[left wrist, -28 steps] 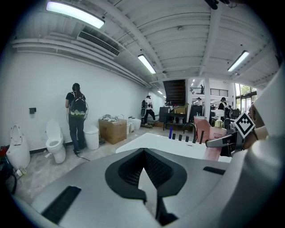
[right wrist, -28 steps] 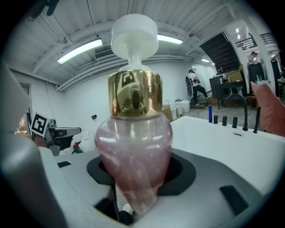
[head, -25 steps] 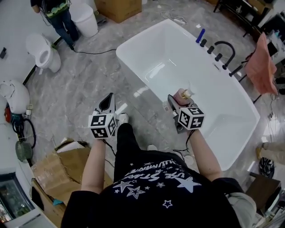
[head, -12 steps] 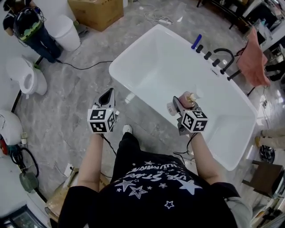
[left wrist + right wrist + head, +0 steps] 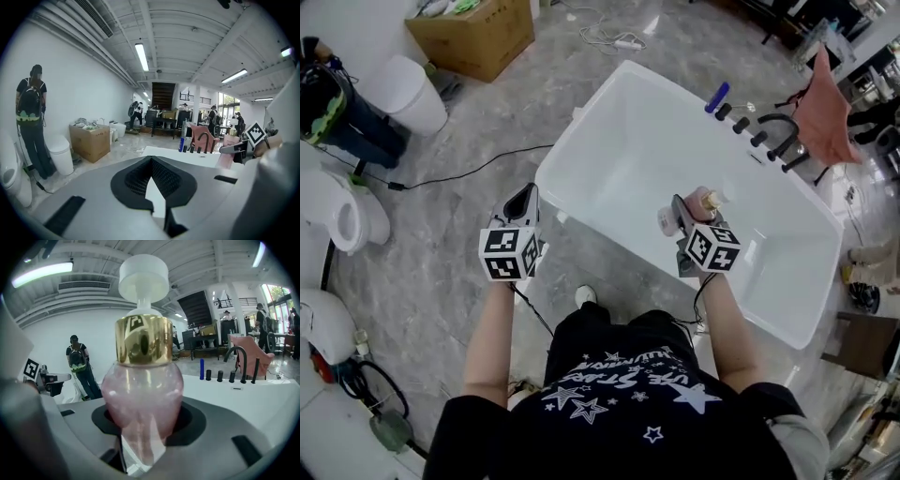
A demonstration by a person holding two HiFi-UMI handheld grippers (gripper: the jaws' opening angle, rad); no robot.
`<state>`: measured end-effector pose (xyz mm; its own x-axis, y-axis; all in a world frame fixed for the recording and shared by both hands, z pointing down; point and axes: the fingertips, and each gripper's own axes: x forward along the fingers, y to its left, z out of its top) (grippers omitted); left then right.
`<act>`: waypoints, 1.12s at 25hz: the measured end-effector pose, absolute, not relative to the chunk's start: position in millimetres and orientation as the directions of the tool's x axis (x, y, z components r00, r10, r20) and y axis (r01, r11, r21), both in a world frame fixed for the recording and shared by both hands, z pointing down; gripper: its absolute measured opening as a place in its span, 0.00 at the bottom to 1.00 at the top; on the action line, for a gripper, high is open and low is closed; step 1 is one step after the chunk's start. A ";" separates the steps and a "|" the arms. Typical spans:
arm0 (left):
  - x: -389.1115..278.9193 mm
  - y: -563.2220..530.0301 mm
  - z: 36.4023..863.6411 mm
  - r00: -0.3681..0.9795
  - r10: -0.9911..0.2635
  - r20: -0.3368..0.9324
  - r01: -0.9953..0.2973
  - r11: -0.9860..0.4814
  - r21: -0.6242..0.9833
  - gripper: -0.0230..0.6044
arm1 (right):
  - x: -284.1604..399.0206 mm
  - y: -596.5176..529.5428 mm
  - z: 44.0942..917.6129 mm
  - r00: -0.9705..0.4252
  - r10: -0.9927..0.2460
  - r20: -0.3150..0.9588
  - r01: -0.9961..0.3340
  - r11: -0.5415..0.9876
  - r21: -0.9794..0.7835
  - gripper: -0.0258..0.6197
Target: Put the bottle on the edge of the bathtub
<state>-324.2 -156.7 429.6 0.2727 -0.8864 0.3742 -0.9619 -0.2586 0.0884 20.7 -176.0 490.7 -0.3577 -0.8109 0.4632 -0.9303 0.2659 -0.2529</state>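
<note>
Right gripper has the pink bottle clamped between its jaws, upright, gold collar and white pump cap on top. It hangs over the white bathtub, just past the near rim, clear of the tub. Left gripper is empty, jaws together, out over the marble floor left of the tub. Black taps line the far edge.

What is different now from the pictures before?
The person walked nearer the bathtub, carrying both grippers along; the left gripper is now close to its corner. Unchanged: the right gripper still grips the pink bottle; the left stays shut and empty.
</note>
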 end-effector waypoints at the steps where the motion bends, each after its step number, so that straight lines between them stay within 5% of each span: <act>1: -326.6 -165.2 430.5 0.286 -0.881 0.376 -0.958 -0.272 0.090 0.06 | 17.7 -183.6 490.0 -0.347 -0.817 0.461 -0.934 0.254 -0.252 0.39; 28: -263.0 -460.5 491.4 0.389 -0.791 0.472 -0.913 -0.398 0.085 0.06 | 73.5 -523.2 583.4 -0.193 -0.853 0.485 -0.962 0.067 -0.264 0.39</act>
<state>-263.0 -460.5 491.4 0.3889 -0.7909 0.4725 -0.9133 -0.3983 0.0850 73.5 -523.2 583.4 -0.1928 -0.8529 0.4852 -0.9621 0.0672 -0.2642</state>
